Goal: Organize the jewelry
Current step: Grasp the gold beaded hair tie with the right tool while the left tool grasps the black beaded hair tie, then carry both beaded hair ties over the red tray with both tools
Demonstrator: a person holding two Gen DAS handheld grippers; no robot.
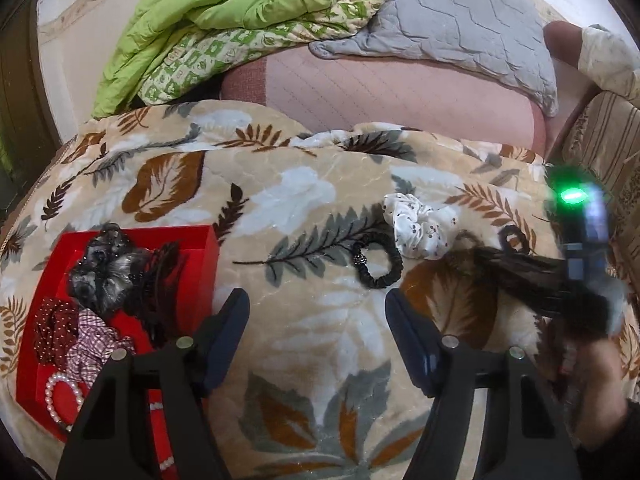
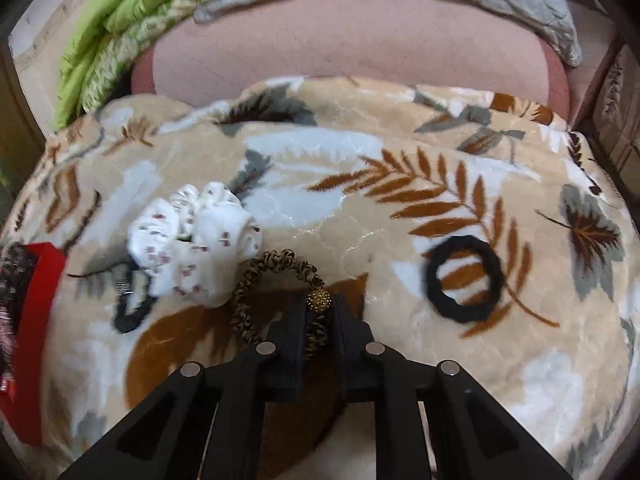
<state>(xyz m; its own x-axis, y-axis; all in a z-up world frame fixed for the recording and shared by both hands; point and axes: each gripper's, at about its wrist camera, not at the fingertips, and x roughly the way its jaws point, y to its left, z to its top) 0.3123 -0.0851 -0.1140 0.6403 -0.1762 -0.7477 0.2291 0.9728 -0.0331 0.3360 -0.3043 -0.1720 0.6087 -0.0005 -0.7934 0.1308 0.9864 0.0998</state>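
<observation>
1. The right tongs are closed on the brown hair tie, gripped by its beaded end on the blanket.
2. The left tongs are held open, empty.
3. The red box is seen far to the left of the right tongs, nearer the left tongs.

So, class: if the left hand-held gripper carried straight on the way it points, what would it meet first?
Probably the bare leaf-patterned blanket between the fingers of the open left hand-held gripper. The black hair tie lies just beyond and slightly right; depth is unclear.
</observation>
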